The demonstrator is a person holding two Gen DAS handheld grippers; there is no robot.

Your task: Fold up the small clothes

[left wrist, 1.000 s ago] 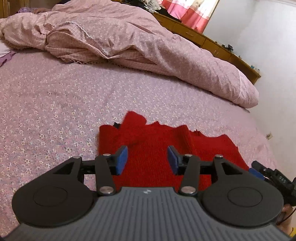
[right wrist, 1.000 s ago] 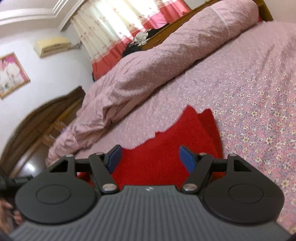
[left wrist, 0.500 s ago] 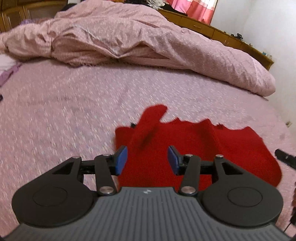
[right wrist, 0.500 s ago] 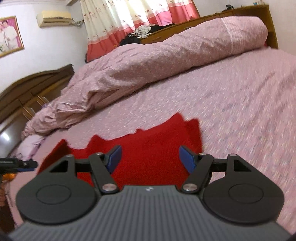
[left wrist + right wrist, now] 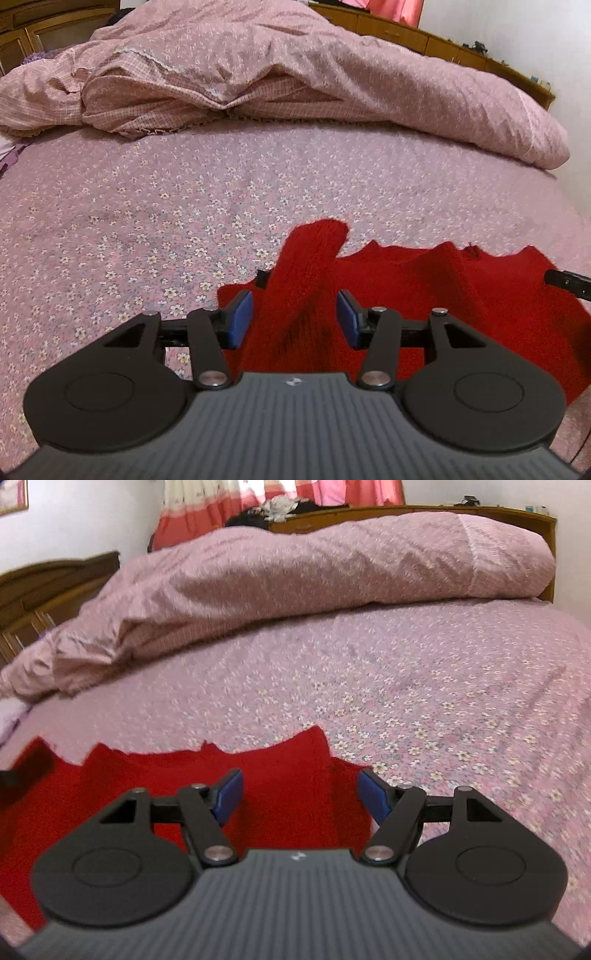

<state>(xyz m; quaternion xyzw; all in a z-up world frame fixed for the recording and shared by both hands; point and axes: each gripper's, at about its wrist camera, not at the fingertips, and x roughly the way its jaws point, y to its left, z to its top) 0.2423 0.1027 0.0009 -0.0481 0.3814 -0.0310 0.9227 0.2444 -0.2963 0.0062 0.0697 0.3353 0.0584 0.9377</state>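
A small red knitted garment lies flat on the floral pink bedsheet. One red sleeve or flap lies folded across its left part, pointing away from me. My left gripper is open and empty, low over that left part. In the right wrist view the garment fills the lower left. My right gripper is open and empty over the garment's right edge. The tip of the right gripper shows at the far right of the left wrist view.
A bunched pink quilt lies across the far side of the bed, also in the right wrist view. A wooden headboard and wooden cabinets stand behind it. Red curtains hang at the back.
Both grippers stayed open and drew back and levelled out over the garment. The views swung so more of the bed and quilt shows.
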